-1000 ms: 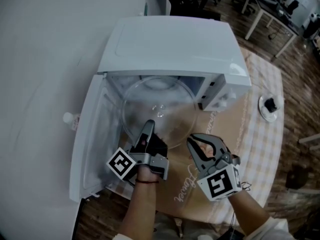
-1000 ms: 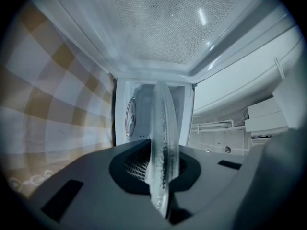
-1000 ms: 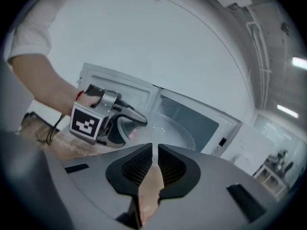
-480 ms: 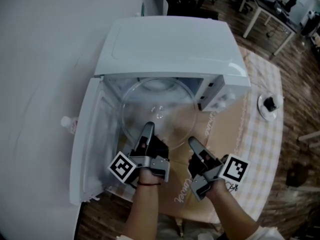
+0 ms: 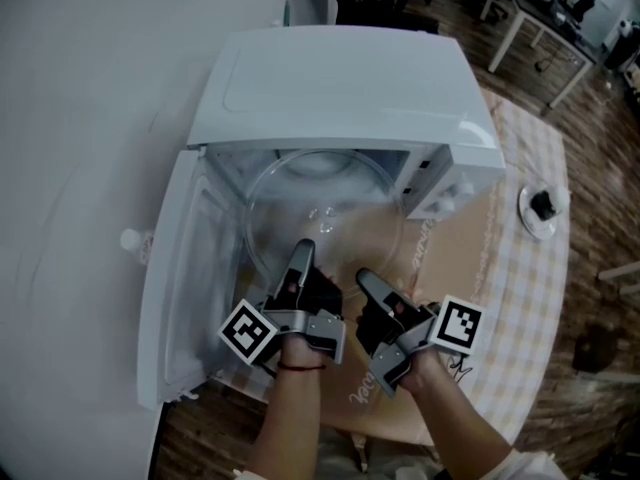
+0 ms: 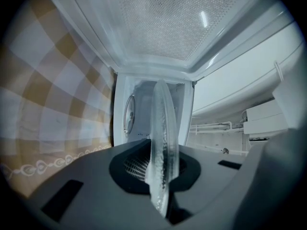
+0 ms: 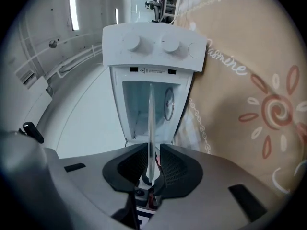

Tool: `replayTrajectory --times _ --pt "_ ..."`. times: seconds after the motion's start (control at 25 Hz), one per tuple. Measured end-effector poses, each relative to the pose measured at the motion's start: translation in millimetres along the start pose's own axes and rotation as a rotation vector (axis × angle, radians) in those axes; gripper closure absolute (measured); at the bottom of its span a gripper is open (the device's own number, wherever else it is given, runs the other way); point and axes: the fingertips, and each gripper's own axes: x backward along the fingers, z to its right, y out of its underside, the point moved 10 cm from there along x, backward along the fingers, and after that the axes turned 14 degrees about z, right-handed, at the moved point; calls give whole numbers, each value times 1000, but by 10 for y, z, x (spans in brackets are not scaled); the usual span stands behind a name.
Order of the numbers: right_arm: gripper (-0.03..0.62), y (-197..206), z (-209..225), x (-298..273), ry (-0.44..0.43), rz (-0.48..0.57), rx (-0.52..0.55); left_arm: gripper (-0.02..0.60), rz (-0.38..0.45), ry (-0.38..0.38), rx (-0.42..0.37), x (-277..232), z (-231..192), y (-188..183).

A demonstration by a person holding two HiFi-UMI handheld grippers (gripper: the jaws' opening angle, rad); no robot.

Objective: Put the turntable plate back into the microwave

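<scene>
The clear glass turntable plate (image 5: pixel 322 208) hangs level in the mouth of the white microwave (image 5: pixel 340 88), its far half inside the cavity. My left gripper (image 5: pixel 302 254) is shut on the plate's near left rim; in the left gripper view the rim (image 6: pixel 163 128) stands edge-on, pinched between the pads (image 6: pixel 139 164). My right gripper (image 5: pixel 365 280) lies rolled on its side at the near right rim. In the right gripper view the rim (image 7: pixel 150 119) runs between the pads (image 7: pixel 175 169), and a narrow gap shows on one side.
The microwave door (image 5: pixel 190 288) hangs wide to the left. Its control panel with knobs (image 7: pixel 153 47) is right of the cavity. A printed brown mat (image 5: pixel 440 268) covers the checked cloth. A small white dish (image 5: pixel 542 210) sits at the right, a white bottle cap (image 5: pixel 134 239) left.
The right gripper has rolled onto its side, sunk and slid left, so its jaws now stand around the plate's near rim. Left gripper and plate kept still.
</scene>
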Motion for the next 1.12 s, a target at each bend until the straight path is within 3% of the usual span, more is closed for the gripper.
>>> replayTrajectory --times 0.52,0.84,1.12 --pt "546 48 49 -160 -60 13 -41 568 5 -1 3 -41 -16 27" --pt "546 58 99 -192 -91 35 -111 525 -43 44 -44 -109 31 -8" --pt "545 6 94 -261 -107 27 -66 520 -103 35 -111 -99 65 -50"
